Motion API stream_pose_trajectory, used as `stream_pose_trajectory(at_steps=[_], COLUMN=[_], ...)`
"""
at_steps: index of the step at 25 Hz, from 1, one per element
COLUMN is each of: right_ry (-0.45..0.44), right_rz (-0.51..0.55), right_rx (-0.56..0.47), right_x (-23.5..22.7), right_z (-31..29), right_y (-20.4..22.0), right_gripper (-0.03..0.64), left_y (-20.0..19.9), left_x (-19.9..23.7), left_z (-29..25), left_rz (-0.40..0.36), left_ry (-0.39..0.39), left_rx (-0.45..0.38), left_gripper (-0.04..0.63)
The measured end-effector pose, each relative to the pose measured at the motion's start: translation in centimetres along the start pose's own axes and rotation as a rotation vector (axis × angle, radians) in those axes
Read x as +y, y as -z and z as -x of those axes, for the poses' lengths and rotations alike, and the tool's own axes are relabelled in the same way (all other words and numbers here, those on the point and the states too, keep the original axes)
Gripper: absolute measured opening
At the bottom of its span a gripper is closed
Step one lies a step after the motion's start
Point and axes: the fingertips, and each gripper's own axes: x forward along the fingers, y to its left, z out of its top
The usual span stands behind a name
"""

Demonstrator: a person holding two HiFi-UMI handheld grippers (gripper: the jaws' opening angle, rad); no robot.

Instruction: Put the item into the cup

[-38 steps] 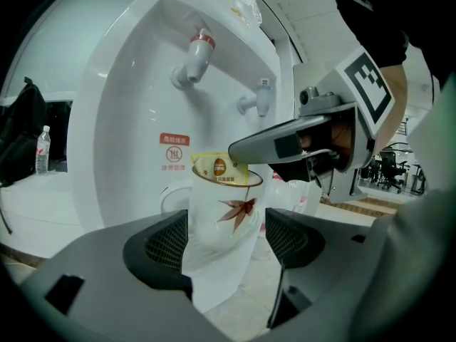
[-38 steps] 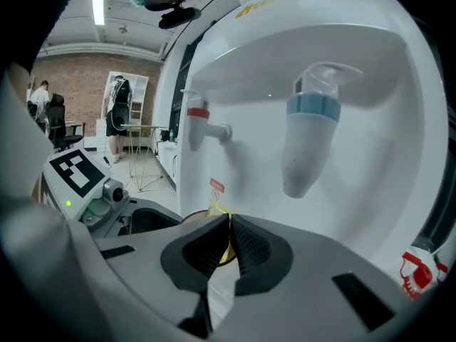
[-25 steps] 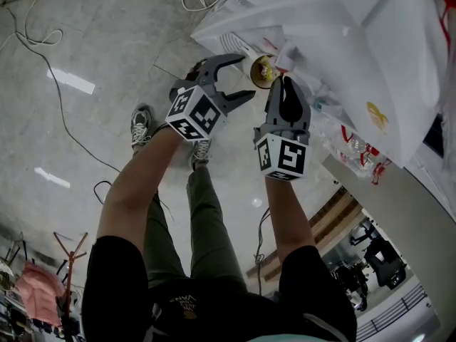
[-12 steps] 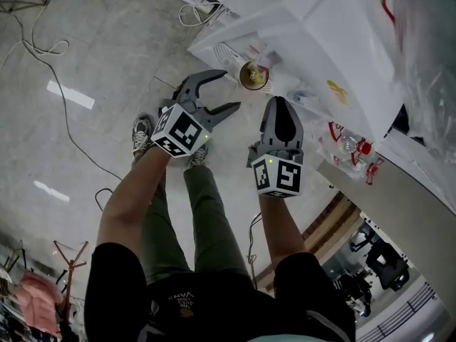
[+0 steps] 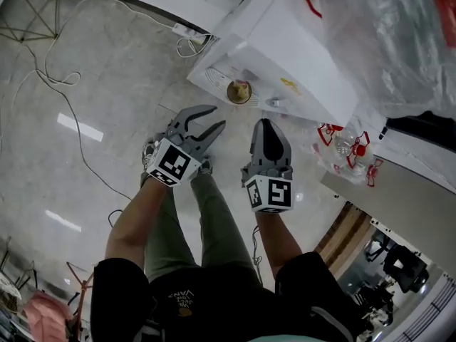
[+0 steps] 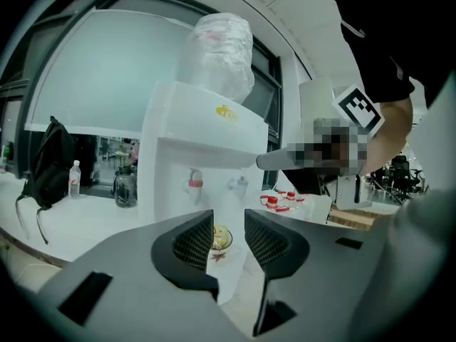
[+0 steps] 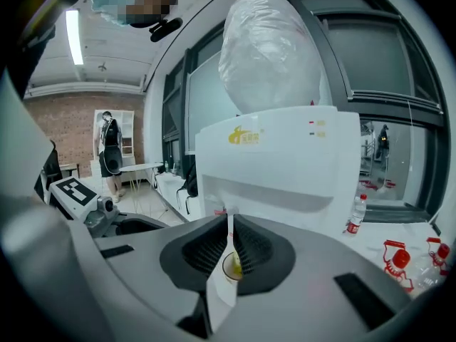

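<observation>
A paper cup (image 5: 239, 92) with a yellowish item inside stands in the alcove of a white water dispenser (image 5: 285, 55). Both grippers hang in the air short of it, above the floor. My left gripper (image 5: 214, 117) has its jaws partly apart and closing, with nothing between them. The left gripper view shows the cup (image 6: 221, 239) through that gap. My right gripper (image 5: 265, 122) is shut, holding nothing that I can make out. A thin slit between its jaws frames the cup (image 7: 231, 266) in the right gripper view.
A big water bottle in plastic wrap (image 7: 267, 52) tops the dispenser. Small red-capped bottles (image 5: 349, 152) lie on a white ledge to the right. Cables and a power strip (image 5: 187, 30) lie on the tiled floor. A person (image 7: 110, 152) stands far off.
Both grippers have drawn back from the cup and dispenser, which now sit farther up the head view. The left gripper's jaws have narrowed from wide open. The right gripper stays shut.
</observation>
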Motion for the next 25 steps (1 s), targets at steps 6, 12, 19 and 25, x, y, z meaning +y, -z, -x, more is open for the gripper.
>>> stream_pose_trajectory(at_steps=[6,12,19,25], right_ry=[-0.028,-0.038,-0.060,-0.070], right_rz=[0.000,-0.014,-0.033,-0.067], right_rx=[0.013,-0.002,-0.036,-0.057], right_x=[0.2,0.0,0.5,1.2], right_z=[3.4,6.3,9.3,12.5], right_y=[-2.2,-5.7,-10.3,-13.8], right_gripper=[0.046,0.046,0.046,0.046], left_y=[-4.3,-9.2,-15.7,-20.9], left_x=[-1.6,-3.3,-5.6,-7.2], left_z=[3.6,7.2,10.8,13.6], left_rz=[-0.011,-0.026,-0.057,-0.051], left_ry=[-0.027,-0.047,-0.067,-0.101], left_rx=[-0.002,-0.026,-0.063,-0.097], left_gripper=[0.086,0.044,0.032,0.026])
